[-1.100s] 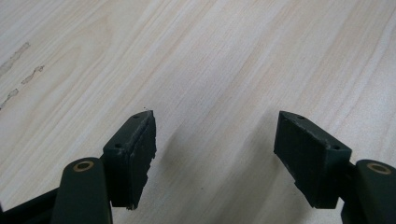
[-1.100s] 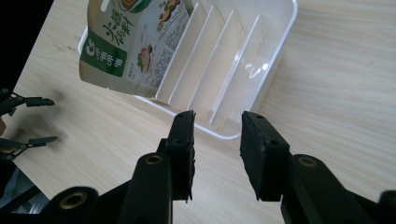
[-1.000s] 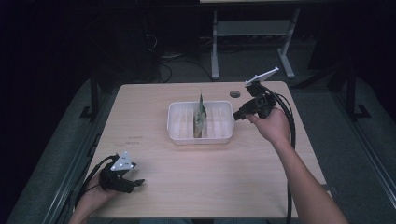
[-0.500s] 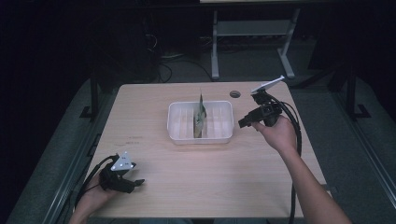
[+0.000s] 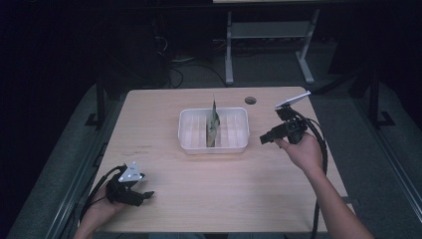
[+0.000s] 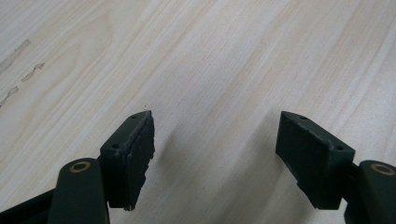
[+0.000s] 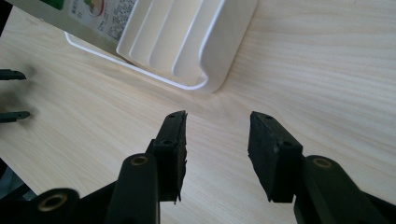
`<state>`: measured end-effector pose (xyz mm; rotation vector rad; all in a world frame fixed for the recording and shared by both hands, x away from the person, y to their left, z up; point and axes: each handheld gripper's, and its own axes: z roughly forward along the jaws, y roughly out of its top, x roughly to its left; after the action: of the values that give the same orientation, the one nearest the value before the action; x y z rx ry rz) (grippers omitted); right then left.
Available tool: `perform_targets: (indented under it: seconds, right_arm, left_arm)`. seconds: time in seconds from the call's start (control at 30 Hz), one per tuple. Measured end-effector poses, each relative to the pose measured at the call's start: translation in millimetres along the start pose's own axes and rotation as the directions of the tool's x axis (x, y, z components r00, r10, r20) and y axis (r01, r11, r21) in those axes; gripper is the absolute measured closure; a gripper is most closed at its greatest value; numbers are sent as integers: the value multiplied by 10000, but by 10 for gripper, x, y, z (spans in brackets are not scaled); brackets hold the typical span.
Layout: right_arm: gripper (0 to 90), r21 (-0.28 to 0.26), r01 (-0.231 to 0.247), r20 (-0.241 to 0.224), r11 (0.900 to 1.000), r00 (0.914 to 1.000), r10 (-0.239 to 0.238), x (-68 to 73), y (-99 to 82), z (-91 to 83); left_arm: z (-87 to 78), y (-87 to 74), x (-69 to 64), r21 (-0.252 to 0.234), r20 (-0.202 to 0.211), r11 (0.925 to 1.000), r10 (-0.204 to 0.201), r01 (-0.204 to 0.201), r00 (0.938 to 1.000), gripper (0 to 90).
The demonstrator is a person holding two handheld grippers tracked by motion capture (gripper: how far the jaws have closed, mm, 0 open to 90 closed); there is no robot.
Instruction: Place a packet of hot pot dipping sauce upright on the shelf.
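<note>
High view: one white ribbed plastic tray (image 5: pixel 191 130) sits mid-table toward the far edge, holding one upright packet (image 5: pixel 213 124), possibly paper. Left gripper (image 5: pixel 144 195) rests by the near-left corner.

Left gripper view: jaws spread over pale woodgrain table (image 6: pixel 224 60), empty.

Right gripper view: right gripper (image 7: pixel 215 144), jaws apart and just opening, empty, beside the tray's rounded corner.

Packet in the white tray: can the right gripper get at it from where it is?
Probably yes. The right gripper is open beside the tray, bare table between, and the packet stands upright above the rim.

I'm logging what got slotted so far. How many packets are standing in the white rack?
1: a packet stands upright in a middle slot of the white rack at the table's centre. The other slots look empty.
</note>
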<state>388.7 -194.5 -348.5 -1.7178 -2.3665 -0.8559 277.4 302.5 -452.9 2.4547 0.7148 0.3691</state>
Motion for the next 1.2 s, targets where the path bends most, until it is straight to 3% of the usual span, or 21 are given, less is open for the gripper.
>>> perform_targets:
  seconds: [0.77,1.2]
  right_arm:
    - [509,-152,-339,-231,9993,9992,336,-312,-432,61]
    - [497,-211,-347,-332,9992,9989,340,-422,-709,145]
  left_arm:
    - [19,10,-12,55,-16,10000,-9,9,10000,266]
    - [17,18,-15,-2,-58,10000,-30,30,10000,264]
